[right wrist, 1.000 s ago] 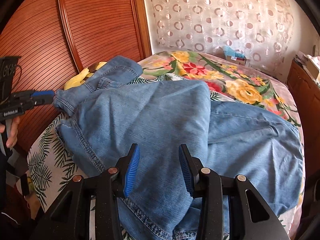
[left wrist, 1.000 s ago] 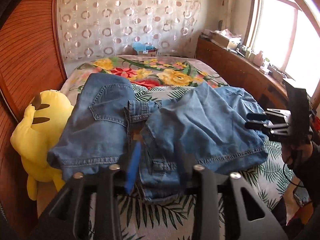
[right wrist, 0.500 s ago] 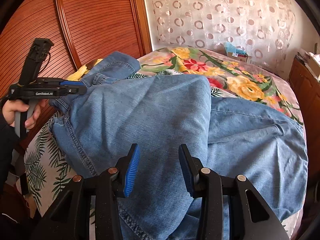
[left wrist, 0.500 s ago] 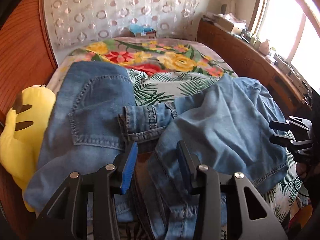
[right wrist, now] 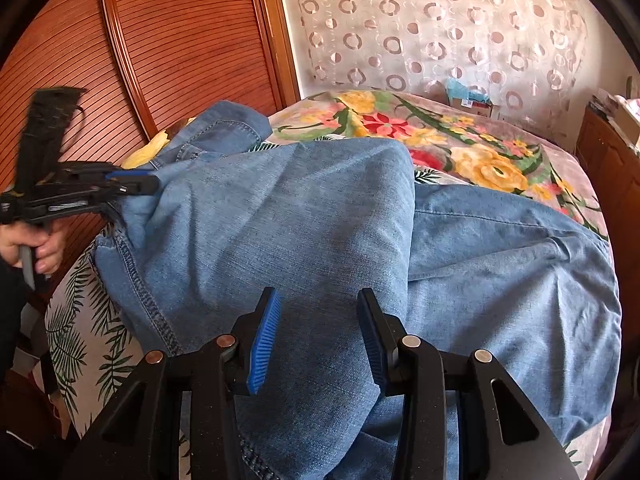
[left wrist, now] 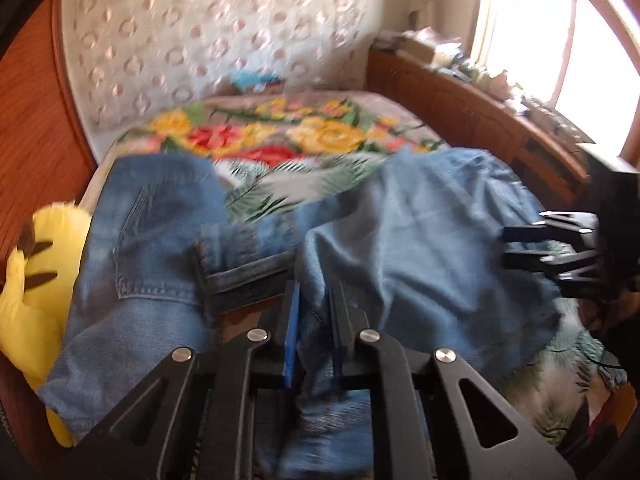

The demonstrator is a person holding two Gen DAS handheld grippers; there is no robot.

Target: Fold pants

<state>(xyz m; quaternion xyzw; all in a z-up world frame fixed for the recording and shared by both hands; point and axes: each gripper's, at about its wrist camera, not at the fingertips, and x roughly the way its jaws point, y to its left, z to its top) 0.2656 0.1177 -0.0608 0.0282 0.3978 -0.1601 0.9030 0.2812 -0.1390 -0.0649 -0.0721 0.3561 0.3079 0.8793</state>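
Pants (right wrist: 304, 216), light blue denim, lie spread over the floral bedspread (right wrist: 472, 152), filling the middle of both views. At six o'clock in the blurred left view, the left gripper (left wrist: 314, 316) is closing on a denim edge between its jaws; the pads seem to press the cloth already. Right gripper (right wrist: 320, 344) hovers with jaws spread over the fabric, pinching nothing. A yellow plush toy (left wrist: 28, 280) sits at nine o'clock.
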